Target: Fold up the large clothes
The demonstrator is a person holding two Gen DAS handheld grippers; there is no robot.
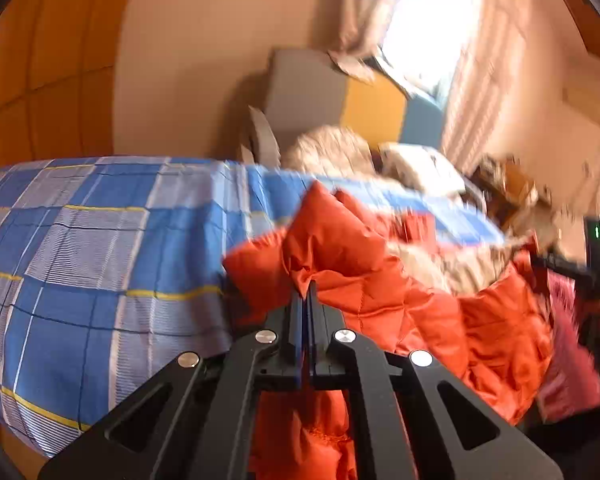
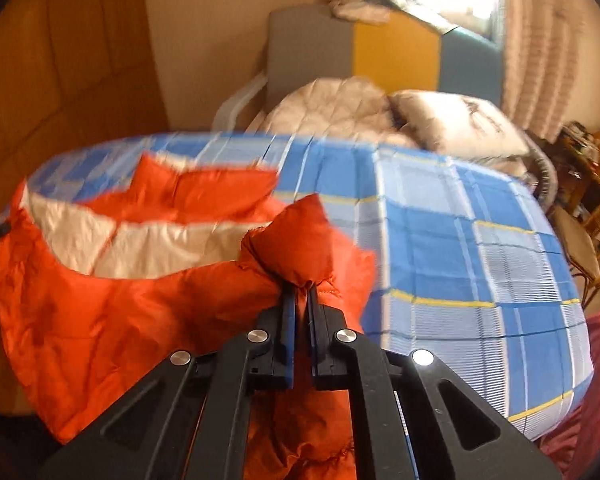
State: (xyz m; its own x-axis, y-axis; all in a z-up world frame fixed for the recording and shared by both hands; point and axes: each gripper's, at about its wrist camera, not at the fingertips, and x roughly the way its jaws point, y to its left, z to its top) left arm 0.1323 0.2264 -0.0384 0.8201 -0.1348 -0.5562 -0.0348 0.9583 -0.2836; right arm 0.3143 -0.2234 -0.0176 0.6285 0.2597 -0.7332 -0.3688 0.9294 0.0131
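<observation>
The left tool point(image 1: 305, 292) and right tool point(image 2: 300, 290) are each pinching a fold of the orange jacket point(image 2: 112, 320), which is hanging over the checked bed point(image 2: 480, 260).

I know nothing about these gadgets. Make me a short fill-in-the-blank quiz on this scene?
1. Both grippers are shut on a puffy jacket coloured ____.
2. The jacket's inner lining is ____.
3. The bed sheet has a checked pattern, mostly ____.

Missing words: orange; white; blue

Home bedroom, checked bedsheet point(image 2: 460, 248), pillows point(image 2: 452, 120), curtains point(image 2: 540, 40)
</observation>
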